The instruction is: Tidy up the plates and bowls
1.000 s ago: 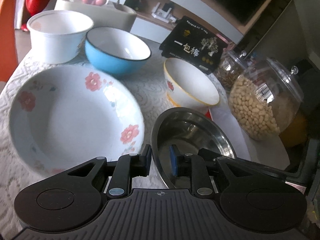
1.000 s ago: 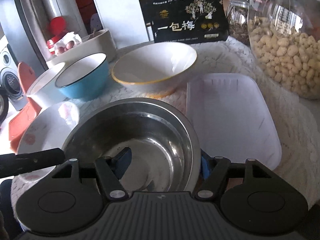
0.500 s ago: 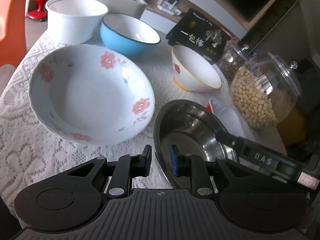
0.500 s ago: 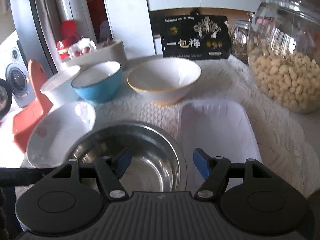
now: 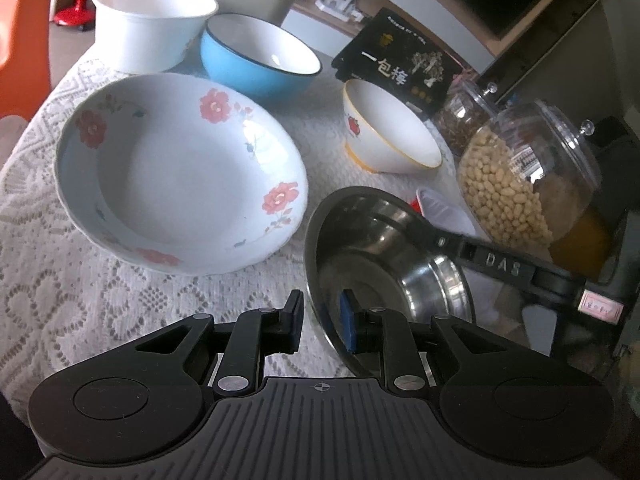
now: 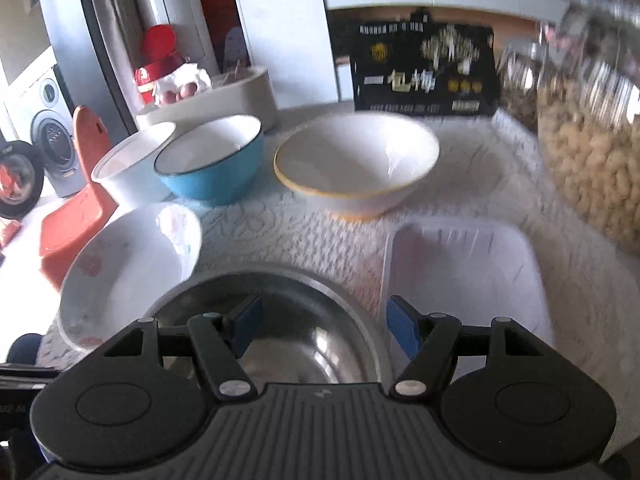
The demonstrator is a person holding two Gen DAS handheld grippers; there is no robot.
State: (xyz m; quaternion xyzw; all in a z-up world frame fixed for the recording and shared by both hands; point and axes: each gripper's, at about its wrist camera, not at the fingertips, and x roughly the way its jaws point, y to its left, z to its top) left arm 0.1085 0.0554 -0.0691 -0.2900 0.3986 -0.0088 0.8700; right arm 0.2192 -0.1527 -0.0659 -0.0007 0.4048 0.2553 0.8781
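A steel bowl [image 5: 384, 248] sits at the near right of the lace-covered table. My left gripper [image 5: 322, 322] straddles its near rim, one finger inside and one outside, with a small gap showing, so it is open. My right gripper [image 6: 324, 324] is open over the same steel bowl [image 6: 280, 320], its right finger outside the rim. A large floral plate [image 5: 180, 168] lies left of it. A blue bowl [image 5: 256, 60], a white tub [image 5: 152, 28] and a yellow-rimmed white bowl [image 5: 388, 140] stand behind.
A clear plastic tray [image 6: 464, 268] lies right of the steel bowl. A jar of beans [image 5: 528, 184] and a smaller jar [image 5: 464, 116] stand at the right edge. A black box [image 5: 400, 68] is at the back. An orange chair [image 6: 76, 208] is left of the table.
Both grippers have drawn back toward me and risen. The left fingers have parted slightly around the steel bowl's rim. The right gripper stays open.
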